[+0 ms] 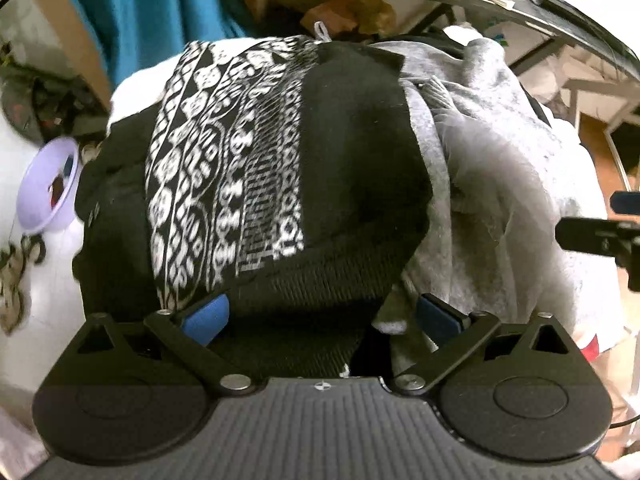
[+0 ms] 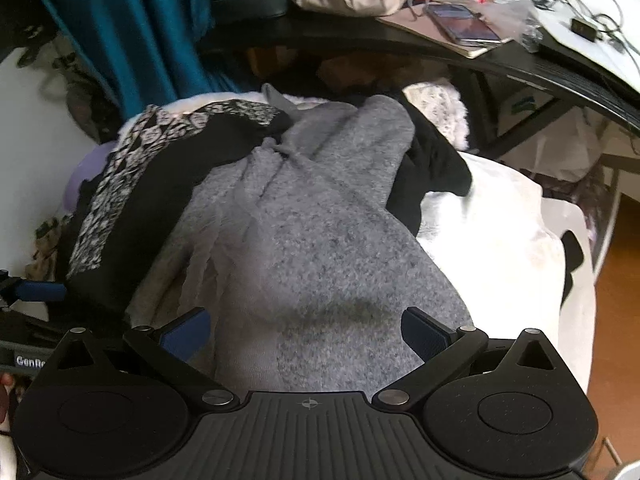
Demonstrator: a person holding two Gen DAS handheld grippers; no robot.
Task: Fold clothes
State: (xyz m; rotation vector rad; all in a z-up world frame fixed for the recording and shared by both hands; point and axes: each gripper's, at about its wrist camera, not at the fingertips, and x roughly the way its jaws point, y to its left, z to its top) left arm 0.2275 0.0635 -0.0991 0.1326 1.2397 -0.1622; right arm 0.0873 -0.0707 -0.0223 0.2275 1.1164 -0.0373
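Observation:
A black garment with a white patterned panel (image 1: 240, 168) lies heaped on the pile, its ribbed hem reaching between the fingers of my left gripper (image 1: 320, 318), which stands open right over it. Beside it on the right lies a crumpled grey sweatshirt (image 1: 492, 168). In the right wrist view the grey sweatshirt (image 2: 316, 240) fills the middle, and my right gripper (image 2: 306, 336) stands open with the cloth between its wide-apart blue pads (image 2: 188, 338). The patterned black garment (image 2: 132, 200) sits to its left. Each gripper shows at the edge of the other's view.
The clothes rest on white bedding (image 2: 500, 240). A purple bowl (image 1: 48, 188) sits at the left. A teal curtain (image 2: 132, 28) hangs behind. A black desk (image 2: 460, 56) overhangs the far side, carrying a phone (image 2: 464, 24), a bag and cables. Orange floor (image 2: 616, 320) shows on the right.

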